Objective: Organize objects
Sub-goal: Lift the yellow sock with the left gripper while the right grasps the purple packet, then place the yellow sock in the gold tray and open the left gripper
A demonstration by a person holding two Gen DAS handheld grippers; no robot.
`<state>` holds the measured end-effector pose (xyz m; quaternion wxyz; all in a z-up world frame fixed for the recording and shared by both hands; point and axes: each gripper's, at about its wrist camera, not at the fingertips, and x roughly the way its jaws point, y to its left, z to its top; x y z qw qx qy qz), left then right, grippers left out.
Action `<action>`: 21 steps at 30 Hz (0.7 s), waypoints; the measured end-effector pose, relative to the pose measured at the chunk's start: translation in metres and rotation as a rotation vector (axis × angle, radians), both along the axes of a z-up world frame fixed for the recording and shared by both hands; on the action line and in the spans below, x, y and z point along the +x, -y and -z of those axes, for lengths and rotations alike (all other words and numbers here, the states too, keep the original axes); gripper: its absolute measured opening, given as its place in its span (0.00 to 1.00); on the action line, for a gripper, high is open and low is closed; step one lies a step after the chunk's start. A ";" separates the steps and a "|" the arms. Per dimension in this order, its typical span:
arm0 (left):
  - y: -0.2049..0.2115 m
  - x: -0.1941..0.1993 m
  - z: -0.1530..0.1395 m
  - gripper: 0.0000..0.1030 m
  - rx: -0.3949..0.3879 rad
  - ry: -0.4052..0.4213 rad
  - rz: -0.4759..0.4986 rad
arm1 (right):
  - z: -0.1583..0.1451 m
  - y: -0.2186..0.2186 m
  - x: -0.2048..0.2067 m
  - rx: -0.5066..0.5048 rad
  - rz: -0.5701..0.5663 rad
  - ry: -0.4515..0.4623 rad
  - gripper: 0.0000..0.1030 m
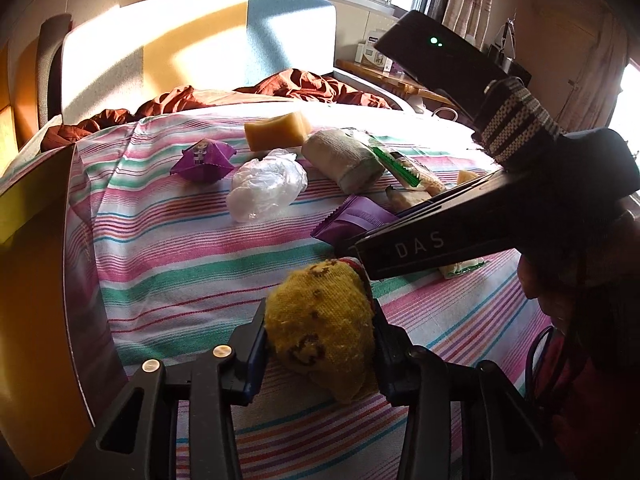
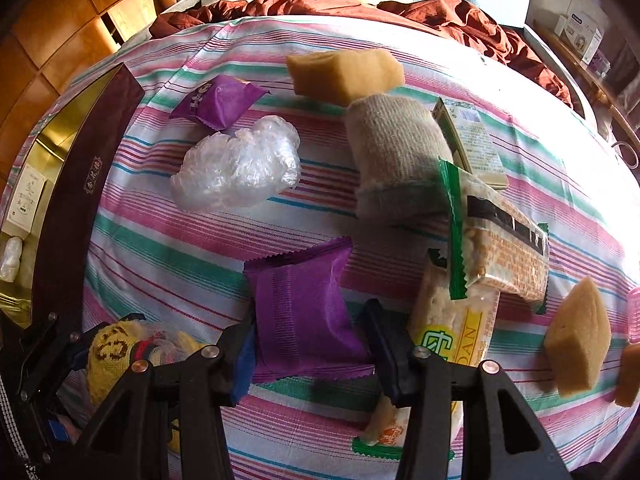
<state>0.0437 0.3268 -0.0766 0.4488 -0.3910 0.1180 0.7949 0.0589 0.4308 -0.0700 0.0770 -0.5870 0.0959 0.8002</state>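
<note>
My left gripper (image 1: 320,344) is shut on a yellow knitted sock (image 1: 320,328), which also shows in the right wrist view (image 2: 116,356) at the lower left. My right gripper (image 2: 308,328) is closed around a purple snack packet (image 2: 304,304), which lies on the striped cloth (image 2: 160,248). In the left wrist view the right gripper's body (image 1: 440,240) hangs over that packet (image 1: 356,220). A second purple packet (image 2: 218,102), a crumpled clear plastic bag (image 2: 236,168), a grey rolled sock (image 2: 392,152) and a tan sponge (image 2: 344,72) lie further back.
An open dark box with a gold lining (image 2: 68,184) stands at the left edge of the bed. Green-edged cracker packets (image 2: 500,236), a yellow-green packet (image 2: 456,320) and another sponge piece (image 2: 576,340) lie to the right. A rust-coloured blanket (image 2: 440,12) lies behind.
</note>
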 end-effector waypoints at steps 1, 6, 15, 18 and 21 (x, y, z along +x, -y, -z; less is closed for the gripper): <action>0.001 0.003 -0.003 0.42 -0.001 0.000 0.004 | 0.000 -0.001 0.000 -0.001 0.001 -0.001 0.49; 0.018 0.007 -0.026 0.41 0.040 0.024 0.010 | -0.002 -0.006 0.002 0.004 -0.001 -0.002 0.49; 0.104 -0.032 -0.093 0.42 0.136 -0.058 -0.150 | -0.006 -0.017 0.006 0.012 -0.003 -0.003 0.49; 0.147 -0.058 -0.090 0.42 0.090 -0.055 -0.262 | -0.008 -0.021 0.006 0.016 -0.004 -0.003 0.49; 0.191 -0.079 -0.076 0.42 0.028 -0.054 -0.373 | -0.009 -0.026 0.007 0.017 -0.004 -0.004 0.49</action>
